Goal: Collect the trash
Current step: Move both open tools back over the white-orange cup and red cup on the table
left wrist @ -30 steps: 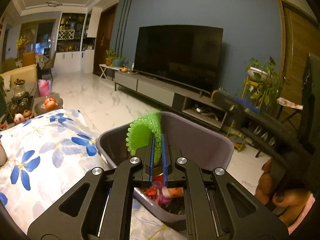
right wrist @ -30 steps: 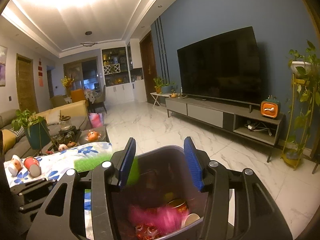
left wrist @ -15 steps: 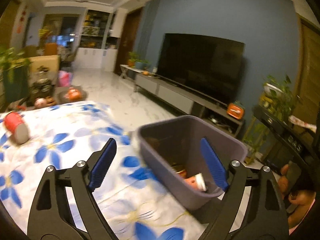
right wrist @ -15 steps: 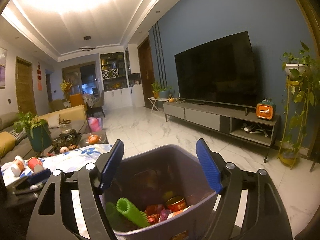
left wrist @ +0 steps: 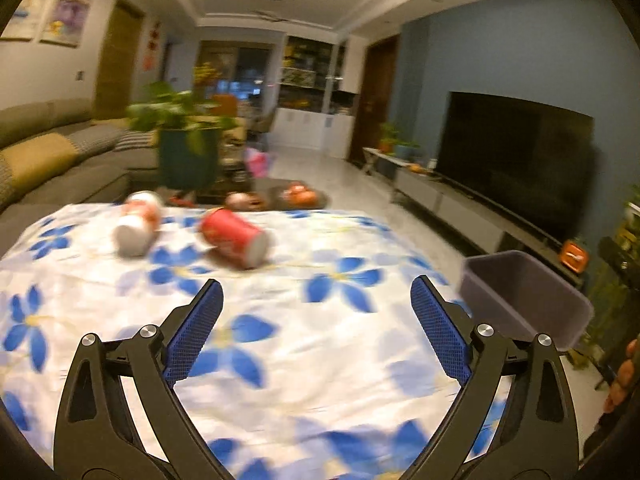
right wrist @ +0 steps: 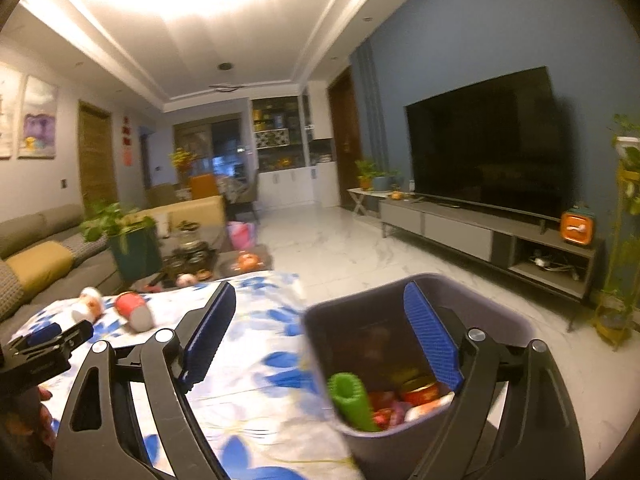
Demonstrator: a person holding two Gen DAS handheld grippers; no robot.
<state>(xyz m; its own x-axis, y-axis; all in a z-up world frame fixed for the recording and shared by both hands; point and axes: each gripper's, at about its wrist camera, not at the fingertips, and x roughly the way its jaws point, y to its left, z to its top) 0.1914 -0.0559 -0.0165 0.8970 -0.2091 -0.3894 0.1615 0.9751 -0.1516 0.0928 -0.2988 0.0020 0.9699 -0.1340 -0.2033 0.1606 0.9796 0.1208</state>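
Left gripper (left wrist: pixel 316 330) spread empty, swung from grey plastic bin (right wrist: pixel 496 320) toward red paper cup (left wrist: pixel 234 238) on floral cloth (left wrist: pixel 320 360); knobbly green roll (right wrist: pixel 352 400) now binned. Right gripper (right wrist: pixel 320 334) splayed, apparently idle.

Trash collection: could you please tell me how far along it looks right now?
Done: a green roll and a can lie in the bin. In hand: nothing; left gripper and right gripper are open. Left: red cup and white cup on the tablecloth.

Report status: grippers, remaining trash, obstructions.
Left gripper open, empty. Right gripper open, empty. Red cup and white cup lying on cloth; bin at table's edge. Path clear.
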